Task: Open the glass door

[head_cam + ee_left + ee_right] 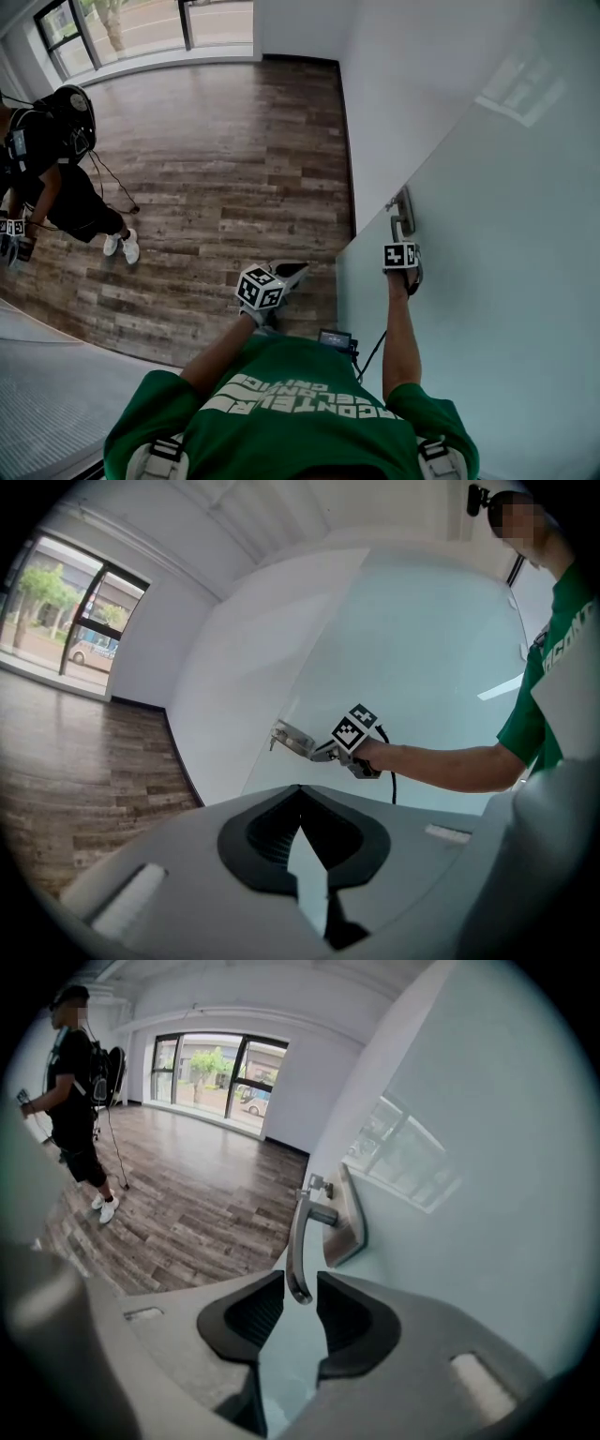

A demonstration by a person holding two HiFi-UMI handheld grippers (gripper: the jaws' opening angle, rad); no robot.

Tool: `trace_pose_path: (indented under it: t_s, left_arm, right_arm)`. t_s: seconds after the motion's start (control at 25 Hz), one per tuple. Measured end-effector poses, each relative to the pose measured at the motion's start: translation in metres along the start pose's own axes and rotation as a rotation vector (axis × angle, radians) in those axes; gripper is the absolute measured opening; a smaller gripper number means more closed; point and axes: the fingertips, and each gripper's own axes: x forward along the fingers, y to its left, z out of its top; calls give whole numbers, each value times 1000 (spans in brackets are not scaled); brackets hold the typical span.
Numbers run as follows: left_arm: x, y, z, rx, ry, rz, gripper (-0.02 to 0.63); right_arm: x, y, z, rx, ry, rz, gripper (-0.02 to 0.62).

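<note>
Right gripper [301, 1305]: 2 jaws spread apart, the free end of the lever handle [298, 1241] hanging between the dark pads. A gap shows on each side of the lever, so there is no squeeze on it.

Handle: metal lever, pointing down toward the gripper, fixed to a metal plate [352, 1224] on the glass door [487, 281].

Door: frosted pale green pane filling the right side of the scene. Handle sits close to its left edge, with the white wall [403, 84] beyond on the far side.

Left gripper [300, 791]: pad tips meet, nothing between them. Held out over the wood floor [234, 169], left of the door and well apart from the handle.

Wearer in green shirt [300, 403], near edge of the head view, right arm reaching to the door.

1 other person [56, 159] stands far left on the floor, in dark clothes and white shoes. Windows [141, 28] along the far wall.
</note>
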Motion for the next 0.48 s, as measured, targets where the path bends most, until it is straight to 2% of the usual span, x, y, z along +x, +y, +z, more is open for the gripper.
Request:
trace_pose_path:
  t_s: [0.24,0.36,0.48]
  left_arm:
    - [-11,-11,-7,-5,-6,30,15]
    - [-14,-19,-12,-5,-9,44,15]
    - [-20,-23,-16,-16,-22,70,15]
  right_arm:
    - [-37,8,12,29,-127,41,98]
    - [-56,23,20,47,-188,107,92]
    - [-68,43,25,39,-230,167,56]
